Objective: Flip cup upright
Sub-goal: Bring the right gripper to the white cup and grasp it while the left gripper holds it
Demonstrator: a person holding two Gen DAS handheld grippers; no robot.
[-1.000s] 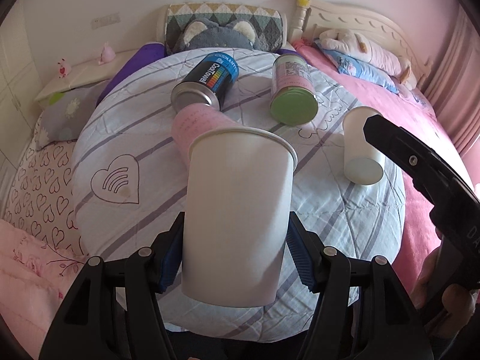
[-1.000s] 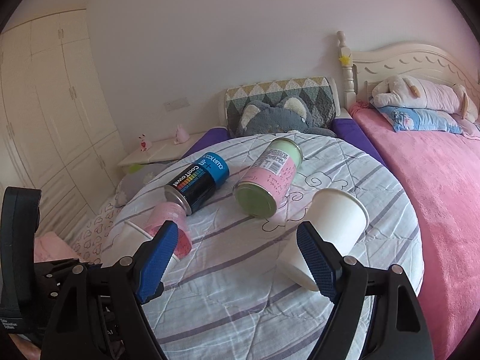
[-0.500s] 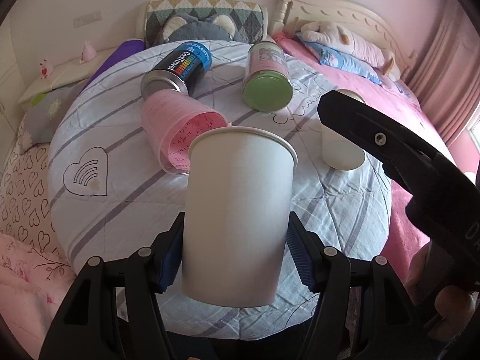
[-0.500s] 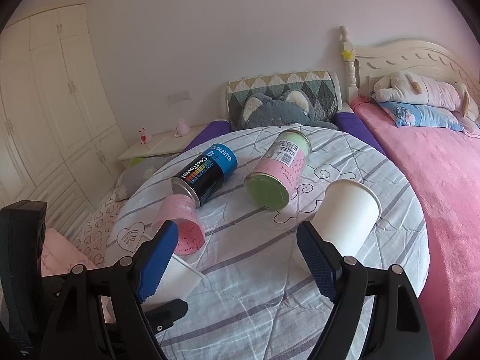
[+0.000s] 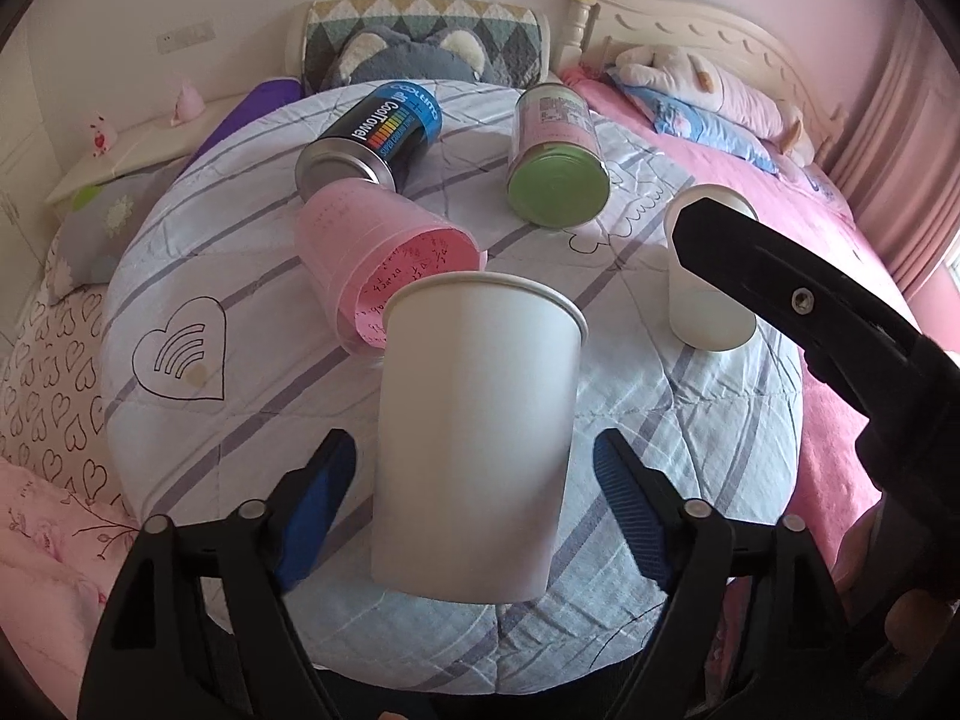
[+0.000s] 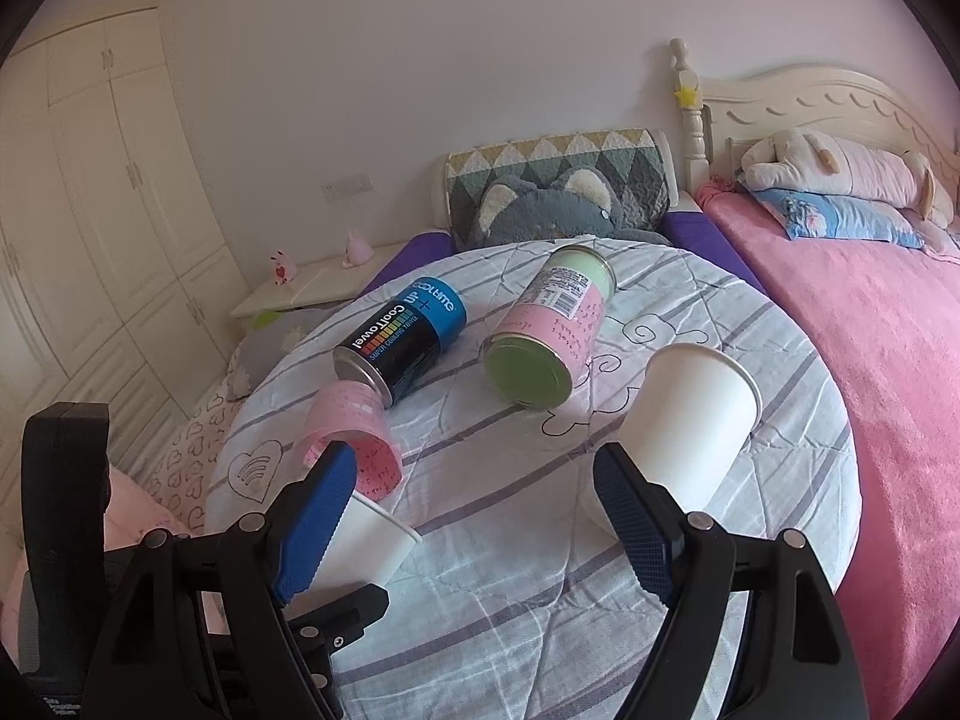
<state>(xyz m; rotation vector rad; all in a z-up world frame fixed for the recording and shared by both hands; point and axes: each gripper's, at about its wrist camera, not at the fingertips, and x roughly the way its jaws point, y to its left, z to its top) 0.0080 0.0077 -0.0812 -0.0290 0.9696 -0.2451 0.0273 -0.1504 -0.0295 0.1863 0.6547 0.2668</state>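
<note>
A white paper cup (image 5: 477,432) stands upright, rim up, between the fingers of my left gripper (image 5: 474,501) on the round table. The jaws are open with a gap on each side of the cup. The cup also shows in the right wrist view (image 6: 366,546), partly behind a finger. A second white paper cup (image 6: 690,426) stands upright at the table's right side, just beyond the right finger of my right gripper (image 6: 474,519), which is open and empty. A pink plastic cup (image 5: 378,258) lies on its side, mouth toward me.
A round table with a striped quilted cover (image 5: 180,276) holds a black and blue can (image 5: 375,138) and a pink can with a green lid (image 5: 555,162), both lying down. A pink bed (image 6: 888,360) is at the right, a nightstand (image 6: 312,291) at the back left.
My left gripper has opened and let go of the white cup, which now stands on the table. My right gripper has moved in over the table toward the second white cup.
</note>
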